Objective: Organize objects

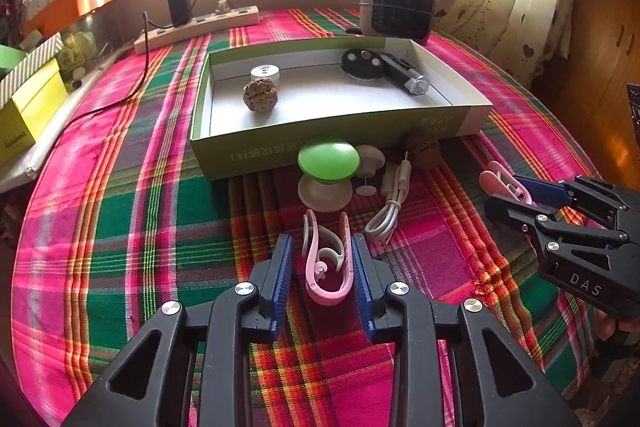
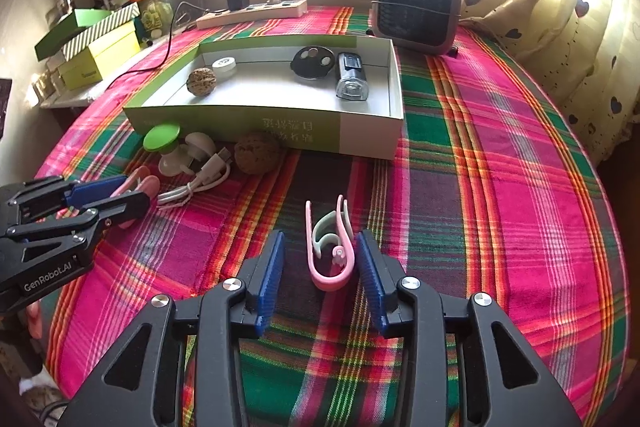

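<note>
In the left wrist view a pink clip [image 1: 329, 297] with a pale inner spring lies on the plaid cloth between the blue pads of my left gripper [image 1: 322, 241]. The jaws stand slightly apart: cloth shows between the left pad and the clip, and the right pad is close against it. A second pink clip [image 2: 330, 281] lies between the pads of my right gripper [image 2: 321, 235], which is open with a wide gap on its left side. Each gripper also appears in the other's view, the right gripper [image 1: 504, 193] at far right, the left gripper [image 2: 136, 189] at far left.
A green-walled box [image 1: 320, 147] behind the clips holds a walnut [image 1: 260, 95], a white tin [image 1: 265, 71], a black disc [image 1: 362, 63] and a light [image 1: 406, 77]. Before it lie a green-capped toy [image 1: 328, 159], a white cable [image 1: 390, 211] and another walnut [image 2: 256, 151]. A heater [image 2: 416, 11] and power strip [image 2: 252, 13] stand behind.
</note>
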`<state>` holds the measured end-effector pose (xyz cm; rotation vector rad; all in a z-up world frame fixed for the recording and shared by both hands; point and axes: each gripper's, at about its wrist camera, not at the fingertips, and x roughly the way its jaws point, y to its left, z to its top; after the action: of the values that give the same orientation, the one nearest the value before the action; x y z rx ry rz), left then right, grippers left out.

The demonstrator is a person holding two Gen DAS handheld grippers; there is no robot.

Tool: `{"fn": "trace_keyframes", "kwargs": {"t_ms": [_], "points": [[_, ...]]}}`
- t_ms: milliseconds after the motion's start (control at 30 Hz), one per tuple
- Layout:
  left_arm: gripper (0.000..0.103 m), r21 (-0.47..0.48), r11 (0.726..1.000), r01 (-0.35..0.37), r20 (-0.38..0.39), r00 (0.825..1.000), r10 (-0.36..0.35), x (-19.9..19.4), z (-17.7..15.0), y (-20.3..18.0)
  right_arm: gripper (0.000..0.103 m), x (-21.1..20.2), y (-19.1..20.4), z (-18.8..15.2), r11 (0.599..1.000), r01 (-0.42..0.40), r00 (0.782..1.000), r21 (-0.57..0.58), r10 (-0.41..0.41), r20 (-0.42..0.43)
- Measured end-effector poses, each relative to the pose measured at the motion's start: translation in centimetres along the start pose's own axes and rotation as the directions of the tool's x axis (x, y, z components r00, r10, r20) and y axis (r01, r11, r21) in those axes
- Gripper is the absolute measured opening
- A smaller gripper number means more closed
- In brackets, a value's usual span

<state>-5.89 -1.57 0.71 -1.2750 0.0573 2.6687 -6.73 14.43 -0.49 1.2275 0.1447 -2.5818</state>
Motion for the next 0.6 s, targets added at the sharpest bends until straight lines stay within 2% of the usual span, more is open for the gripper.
{"fn": "trace_keyframes", "kwargs": {"t_ms": [333,433,533,600], "points": [[0.021,-0.003,1.0,-0.002,0.007,1.0,0.002,-0.03,-0.1,0.24,0.038,0.02,-0.05,0.04,1.0,0.011,1.0,0.007,-0.011,0.0],[0.021,-0.014,1.0,0.007,0.009,1.0,-0.007,-0.05,-0.08,0.37,0.035,0.0,0.01,0.04,1.0,0.015,1.0,0.01,-0.015,0.001],[0.021,-0.014,1.0,0.007,0.01,1.0,-0.007,-0.06,-0.07,0.37,0.025,-0.01,-0.08,0.04,1.0,0.018,1.0,0.014,-0.018,0.003],[0.021,-0.015,1.0,0.008,0.011,1.0,-0.008,-0.1,-0.08,0.37,0.025,0.02,-0.12,0.03,1.0,0.016,1.0,0.015,-0.016,0.003]]}}
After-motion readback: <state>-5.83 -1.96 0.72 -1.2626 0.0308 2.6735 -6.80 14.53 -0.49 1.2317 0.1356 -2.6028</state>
